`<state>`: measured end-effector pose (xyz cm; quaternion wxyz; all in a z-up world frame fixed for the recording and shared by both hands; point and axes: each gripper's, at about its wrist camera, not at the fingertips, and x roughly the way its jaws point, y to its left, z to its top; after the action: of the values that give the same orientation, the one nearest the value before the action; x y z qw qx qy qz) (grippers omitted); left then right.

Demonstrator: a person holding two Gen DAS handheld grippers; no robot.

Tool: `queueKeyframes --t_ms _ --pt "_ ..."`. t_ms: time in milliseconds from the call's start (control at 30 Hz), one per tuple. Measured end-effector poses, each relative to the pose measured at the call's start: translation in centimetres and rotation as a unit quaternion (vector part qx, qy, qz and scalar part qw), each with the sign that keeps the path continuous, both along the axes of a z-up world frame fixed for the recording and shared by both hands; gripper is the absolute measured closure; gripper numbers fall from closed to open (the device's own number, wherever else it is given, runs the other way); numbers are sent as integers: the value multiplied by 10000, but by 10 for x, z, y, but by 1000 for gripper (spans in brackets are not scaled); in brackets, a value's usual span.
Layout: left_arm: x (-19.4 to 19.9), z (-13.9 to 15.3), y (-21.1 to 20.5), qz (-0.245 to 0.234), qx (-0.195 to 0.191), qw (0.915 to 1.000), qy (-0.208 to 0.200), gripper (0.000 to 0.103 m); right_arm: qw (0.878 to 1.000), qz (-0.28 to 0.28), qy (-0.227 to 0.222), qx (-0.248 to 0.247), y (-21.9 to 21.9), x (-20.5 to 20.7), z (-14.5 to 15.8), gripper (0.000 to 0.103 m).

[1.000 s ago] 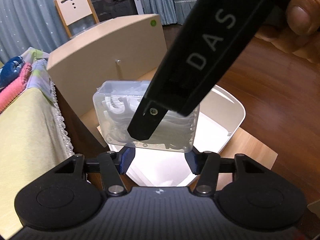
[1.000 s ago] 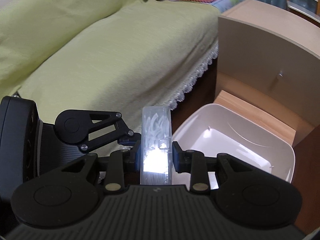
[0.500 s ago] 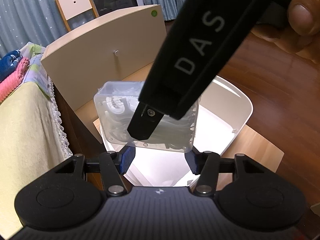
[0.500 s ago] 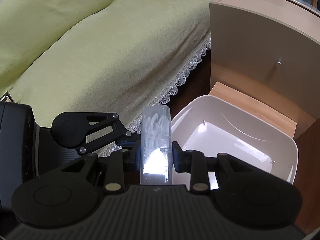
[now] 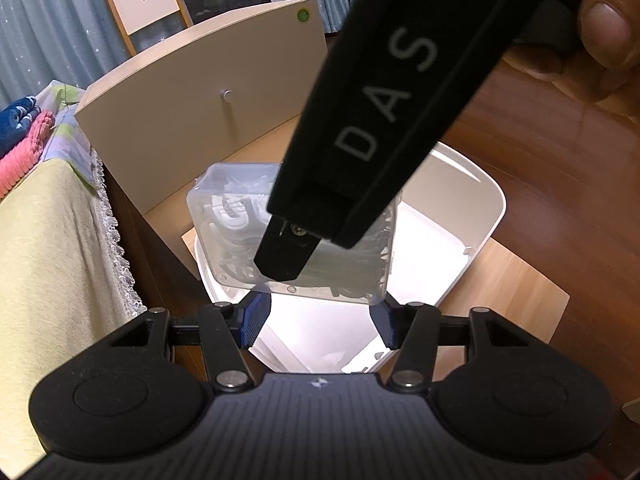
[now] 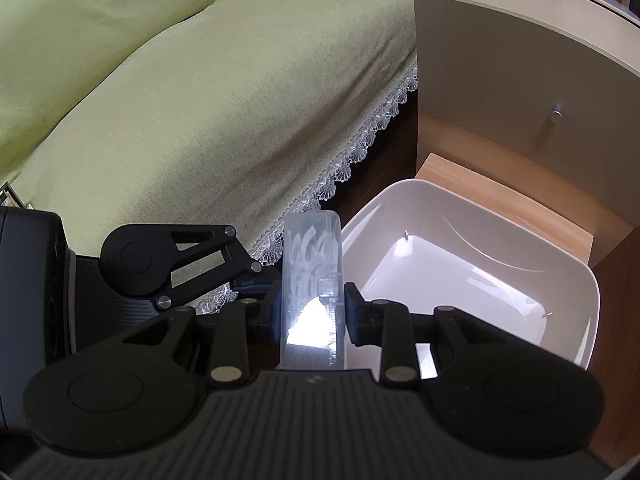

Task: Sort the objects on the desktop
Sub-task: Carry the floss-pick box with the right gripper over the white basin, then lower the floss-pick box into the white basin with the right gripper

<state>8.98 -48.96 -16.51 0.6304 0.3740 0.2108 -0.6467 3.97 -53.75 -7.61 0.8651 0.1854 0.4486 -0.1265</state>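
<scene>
A clear plastic box of white floss picks (image 5: pixel 224 216) hangs above a white bin (image 5: pixel 480 200), held from two sides. My left gripper (image 5: pixel 320 320) has its blue pads against the box's two lower corners, shut on its wide side. My right gripper (image 6: pixel 310 312) is shut on the thin sides of the box (image 6: pixel 312 256). In the left wrist view one black right finger (image 5: pixel 280 256) lies across the box's face. In the right wrist view a left finger (image 6: pixel 240 268) reaches the box from the left. The bin (image 6: pixel 520 240) looks empty.
The bin sits on a light wooden shelf (image 5: pixel 520 280) in front of a beige panel with a knob (image 5: pixel 228 95). A bed with a green cover and lace trim (image 6: pixel 200 120) lies to the left. A person's thumb (image 5: pixel 608 28) grips the right gripper's body. Dark wooden floor (image 5: pixel 560 160) lies beyond.
Both grippers have carried the box together toward the bin, which now looks larger and closer. Neither grip has changed.
</scene>
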Motion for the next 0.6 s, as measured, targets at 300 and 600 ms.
queueKeyframes --t_ms 300,600 --pt "3 7 -7 1 72 10000 -20 45 10000 1 35 24 -2 4 -3 76" --pt "22 10 -11 192 167 9997 -71 45 9995 -325 40 -33 -23 4 -11 76"
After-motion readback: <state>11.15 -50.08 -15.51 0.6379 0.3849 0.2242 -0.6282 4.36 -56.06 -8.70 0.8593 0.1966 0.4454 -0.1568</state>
